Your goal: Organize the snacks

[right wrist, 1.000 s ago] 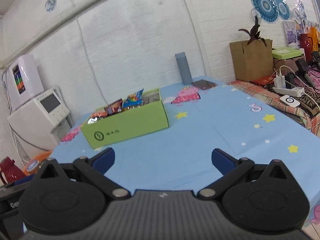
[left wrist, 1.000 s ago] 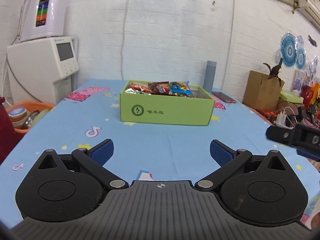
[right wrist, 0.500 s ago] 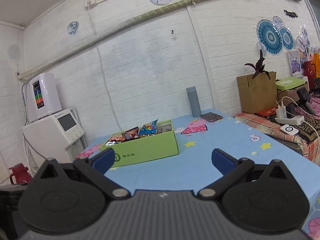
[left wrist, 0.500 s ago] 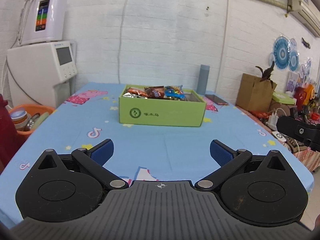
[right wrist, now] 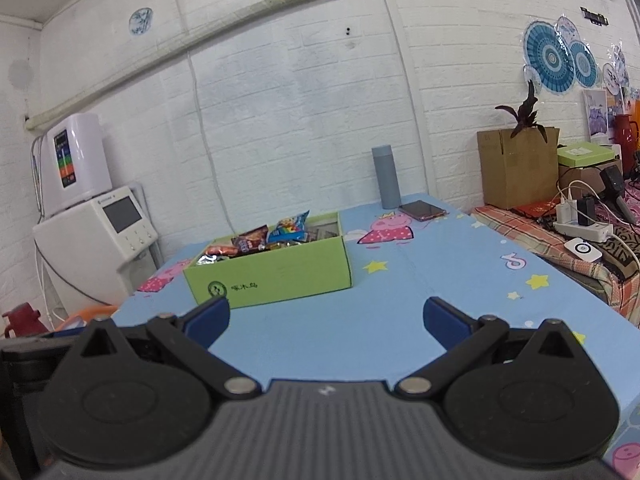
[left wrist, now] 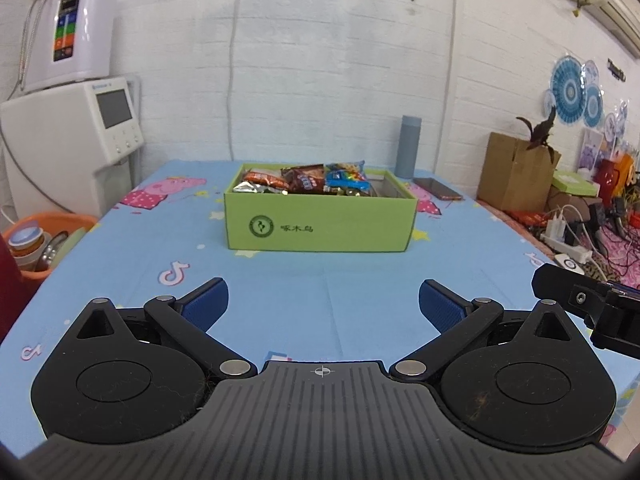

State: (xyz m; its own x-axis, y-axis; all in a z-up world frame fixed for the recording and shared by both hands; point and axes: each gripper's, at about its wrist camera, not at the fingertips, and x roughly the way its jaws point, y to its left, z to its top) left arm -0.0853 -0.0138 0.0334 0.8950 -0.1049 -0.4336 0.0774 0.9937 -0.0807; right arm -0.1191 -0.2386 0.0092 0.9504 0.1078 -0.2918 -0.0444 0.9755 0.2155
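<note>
— Two views; what does the left wrist show?
— The left hand-held gripper [left wrist: 323,300] hangs over the table [left wrist: 320,292] with its fingers spread wide and nothing between them. The box [left wrist: 320,220] sits straight ahead, well apart from the fingertips, with the snacks [left wrist: 308,180] piled in its left part. A flask [left wrist: 409,146] stands behind its right corner, a phone [left wrist: 438,189] beside that. The right hand-held gripper pokes in at the right edge.
— And the right wrist?
— The right hand-held gripper [right wrist: 326,320] is spread too, empty. The box [right wrist: 272,276] lies ahead and left of centre, just past the left fingertip; snacks [right wrist: 272,236] heap inside.
</note>
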